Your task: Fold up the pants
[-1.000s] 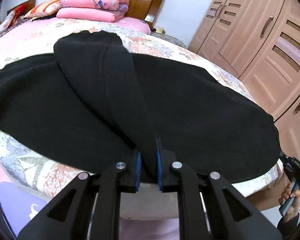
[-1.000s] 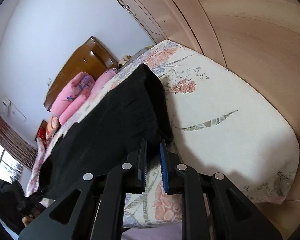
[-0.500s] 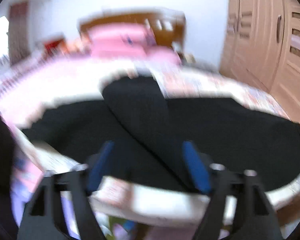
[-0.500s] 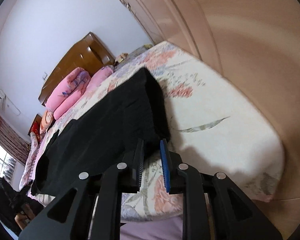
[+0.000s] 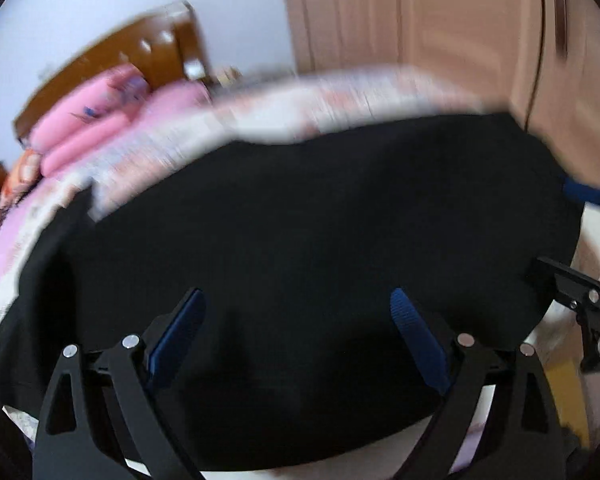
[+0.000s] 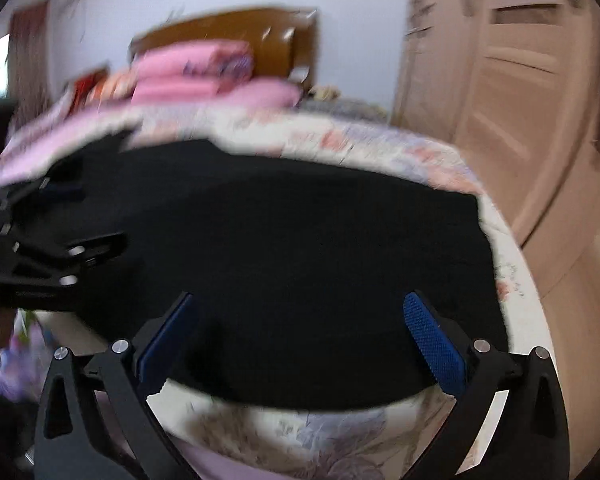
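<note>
The black pants (image 5: 308, 216) lie spread flat across the foot of the floral bed; they also show in the right wrist view (image 6: 284, 220). My left gripper (image 5: 296, 332) is open and empty, its blue pads wide apart just above the near edge of the cloth. My right gripper (image 6: 300, 332) is also open and empty over the near edge, toward the right end of the pants. Each gripper shows at the side of the other's view: the right one (image 5: 580, 292) and the left one (image 6: 60, 256). Both views are motion-blurred.
Pink folded quilts (image 6: 192, 72) are stacked against the wooden headboard (image 6: 228, 28) at the far end of the floral bedspread (image 6: 380, 140). Wooden wardrobe doors (image 6: 520, 100) stand close on the right.
Both grippers have let go of the pants and opened wide. The raised fold the left one held now lies flat. Both cameras have swung round over the near edge.
</note>
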Motion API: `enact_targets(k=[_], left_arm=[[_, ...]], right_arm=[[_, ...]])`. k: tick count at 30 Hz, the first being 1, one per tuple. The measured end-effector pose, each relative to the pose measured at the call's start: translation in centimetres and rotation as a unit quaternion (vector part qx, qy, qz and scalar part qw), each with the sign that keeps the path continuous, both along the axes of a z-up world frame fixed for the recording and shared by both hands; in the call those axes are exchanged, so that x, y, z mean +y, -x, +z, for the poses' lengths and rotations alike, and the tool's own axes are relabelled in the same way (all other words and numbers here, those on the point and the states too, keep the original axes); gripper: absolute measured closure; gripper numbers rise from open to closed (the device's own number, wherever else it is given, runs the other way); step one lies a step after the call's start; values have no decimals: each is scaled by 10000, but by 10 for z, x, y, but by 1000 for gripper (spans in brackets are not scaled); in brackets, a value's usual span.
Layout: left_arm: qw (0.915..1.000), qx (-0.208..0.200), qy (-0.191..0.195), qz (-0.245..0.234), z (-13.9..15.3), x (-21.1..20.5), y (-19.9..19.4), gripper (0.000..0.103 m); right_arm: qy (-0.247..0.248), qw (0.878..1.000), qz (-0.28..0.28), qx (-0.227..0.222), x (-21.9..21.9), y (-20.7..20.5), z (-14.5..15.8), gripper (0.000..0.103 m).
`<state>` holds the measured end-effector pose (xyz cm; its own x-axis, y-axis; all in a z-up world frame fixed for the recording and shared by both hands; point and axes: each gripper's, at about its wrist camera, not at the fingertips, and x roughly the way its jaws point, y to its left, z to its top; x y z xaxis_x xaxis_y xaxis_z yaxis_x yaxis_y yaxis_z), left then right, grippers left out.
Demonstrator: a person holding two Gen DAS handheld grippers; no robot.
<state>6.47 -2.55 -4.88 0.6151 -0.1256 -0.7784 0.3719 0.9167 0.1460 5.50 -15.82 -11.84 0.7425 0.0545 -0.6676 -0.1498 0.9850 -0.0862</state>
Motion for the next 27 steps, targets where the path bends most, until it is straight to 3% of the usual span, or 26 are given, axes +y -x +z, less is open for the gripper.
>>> enact_targets(k=[2, 5, 7, 10, 12, 14, 17, 19, 20, 22, 24, 27], left_arm=[[9996, -133, 260, -17, -8, 5, 2, 8], [9956, 349, 863, 46, -8, 24, -8, 8], [9946, 305, 987, -14, 6, 28, -7, 10], [9899, 119, 1412, -63, 43, 36, -23, 9], [9916, 73, 1283, 173, 62, 31, -56, 7], [9945, 317, 978, 179, 61, 16, -99, 5], [9956, 766, 410, 346, 29, 0, -150, 7], [9946, 902, 125, 506, -4, -5, -174, 7], [9940, 924, 190, 561, -16, 0, -182, 1], [9942, 650, 601, 609, -20, 12, -179, 1], [9953, 571, 475, 625, -20, 9, -178, 1], [9953, 547, 485, 637, -19, 11, -178, 1]], right_arm=[[-51, 9996, 6, 266, -11, 5, -20, 6], [-516, 9977, 27, 440, -34, 18, -27, 7], [-472, 9977, 25, 481, -35, 20, -14, 9], [-471, 9989, 32, 22, -33, 15, 23, 7], [-452, 9989, 13, -158, -30, -5, 40, 4], [-478, 9987, 156, -101, -21, -37, 48, 4], [-438, 9984, 180, 323, -8, -79, 37, 4], [-100, 9961, 32, 878, -6, -94, 7, 4], [17, 9942, 34, 1077, -8, -92, -9, 4], [-389, 9967, 185, 683, -23, -72, -15, 4], [-561, 9962, 277, 603, -32, -58, -11, 4], [-447, 9966, 160, 675, -32, -50, 4, 5]])
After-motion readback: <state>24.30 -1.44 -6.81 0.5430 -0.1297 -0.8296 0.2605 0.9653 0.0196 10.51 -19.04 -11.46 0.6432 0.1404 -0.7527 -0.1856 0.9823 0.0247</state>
